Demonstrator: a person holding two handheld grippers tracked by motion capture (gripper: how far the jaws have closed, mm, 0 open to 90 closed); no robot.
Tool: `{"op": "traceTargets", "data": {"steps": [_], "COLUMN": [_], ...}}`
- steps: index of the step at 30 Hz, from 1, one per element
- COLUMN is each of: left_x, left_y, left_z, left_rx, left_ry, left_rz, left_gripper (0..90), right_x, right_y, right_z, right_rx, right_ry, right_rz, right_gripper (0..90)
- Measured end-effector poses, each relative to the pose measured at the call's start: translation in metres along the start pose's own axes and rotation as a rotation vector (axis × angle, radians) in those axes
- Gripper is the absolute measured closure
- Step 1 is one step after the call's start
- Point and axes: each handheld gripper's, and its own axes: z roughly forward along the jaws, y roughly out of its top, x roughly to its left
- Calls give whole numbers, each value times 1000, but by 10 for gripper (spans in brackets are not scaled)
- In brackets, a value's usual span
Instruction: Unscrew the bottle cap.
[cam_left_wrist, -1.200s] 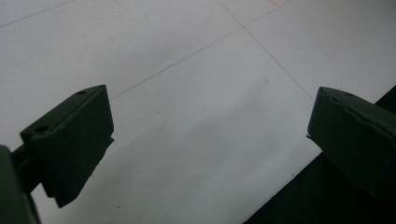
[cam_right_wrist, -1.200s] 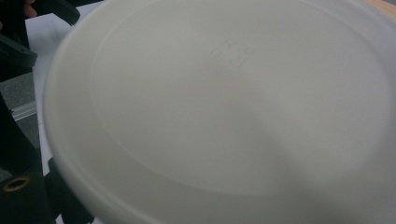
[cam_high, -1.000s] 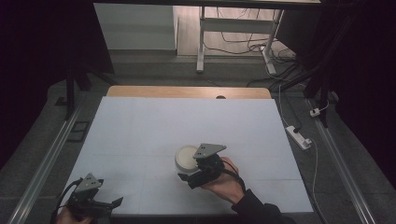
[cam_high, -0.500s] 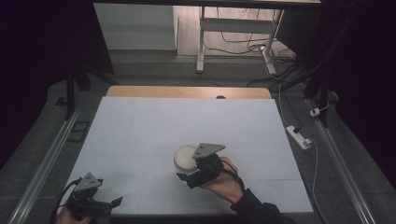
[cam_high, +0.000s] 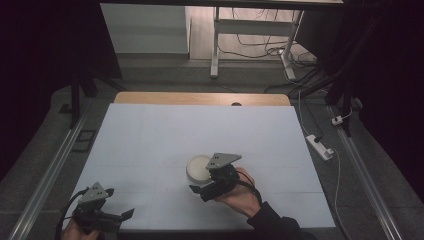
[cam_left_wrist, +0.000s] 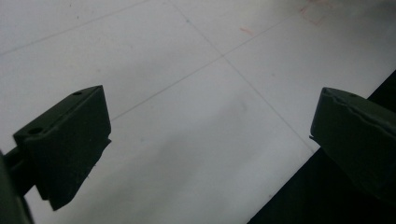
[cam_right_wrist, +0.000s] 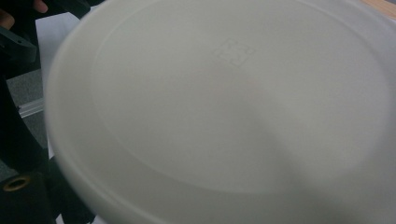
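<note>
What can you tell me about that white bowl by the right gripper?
The white bowl is round, plain and smooth, with a matte look like plastic or ceramic; which one is unclear. In the right gripper view its underside faces the camera, with a raised circular ring and a faint square mark inside it, so it seems tipped or turned over. It sits near the middle of the white table, toward the near edge. The right gripper is against its near side; whether the jaws clamp it is hidden.

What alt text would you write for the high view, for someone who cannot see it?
A person's right gripper is at a white round container near the middle of a white table. The left gripper sits open at the near left corner, apart from it.
</note>
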Motion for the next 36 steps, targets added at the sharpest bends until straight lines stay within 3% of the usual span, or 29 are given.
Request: {"op": "traceTargets", "data": {"steps": [5,17,28,36], "left_x": [-3,-8,-14,-18], "left_y": [8,30,65,92], "left_z": [2,13,22,30], "left_rx": [-9,-50,-85,-67], "left_ry": [-21,-137,-165,-201], "left_rz": [31,126,208,245], "left_gripper": [0,0,0,0], "right_x": [-1,-2,-3,-4], "right_y": [0,1,4,5], "right_z": [0,0,1,1], "right_rx": [0,-3,-5,-7], "right_ry": [2,8,9,12], "right_rz": [-2,-8,-16,-26], "right_gripper": [67,67,67,67]}}
